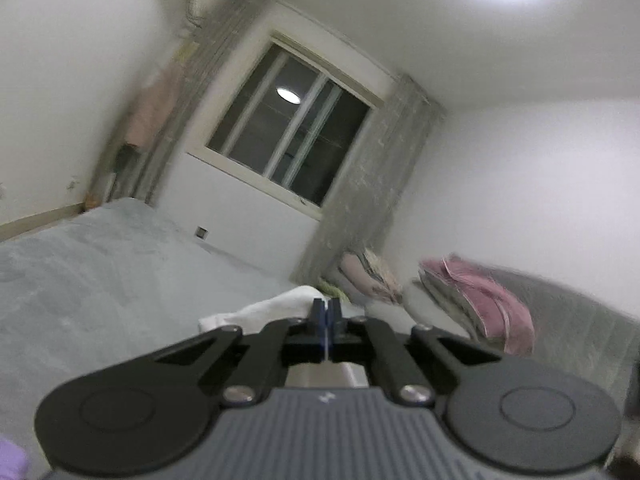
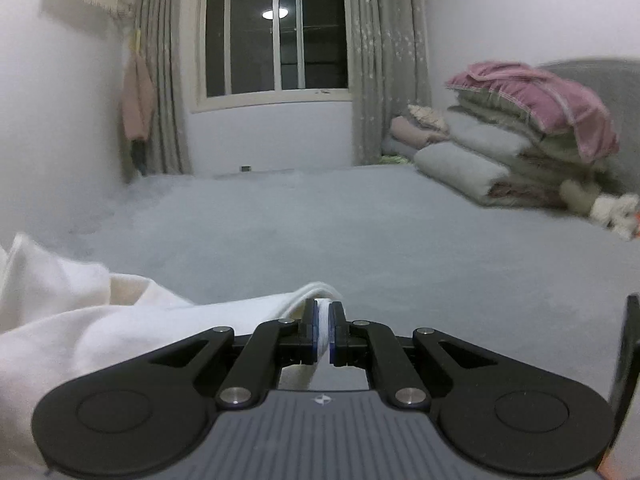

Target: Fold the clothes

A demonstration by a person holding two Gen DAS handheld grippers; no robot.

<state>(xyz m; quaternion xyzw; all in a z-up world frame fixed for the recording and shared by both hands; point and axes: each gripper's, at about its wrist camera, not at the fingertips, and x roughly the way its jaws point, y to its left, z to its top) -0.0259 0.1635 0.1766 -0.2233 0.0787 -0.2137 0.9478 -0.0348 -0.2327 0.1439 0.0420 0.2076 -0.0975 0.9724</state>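
Looking along my left gripper (image 1: 327, 312), I see its blue-padded jaws pressed tight together; whether any cloth is caught between them I cannot tell, though the white garment (image 1: 276, 306) lies soft and rumpled just behind the tips, toward ten o'clock. The view is tilted and blurred. Under it spreads the pale grey bed cover (image 1: 100, 264), plush and slightly mottled. At twelve o'clock stands a dark window (image 1: 288, 124) in a cream frame, with grey patterned curtains (image 1: 384, 184) on both sides. At three o'clock sits a pink quilt (image 1: 492, 296).

On my right gripper (image 2: 324, 320), the jaws pinch a fold of the white garment (image 2: 104, 320), which trails in loose, smooth folds toward nine o'clock over the fuzzy bed cover (image 2: 360, 232). At two o'clock a stack of folded bedding (image 2: 520, 136) is topped in pink.
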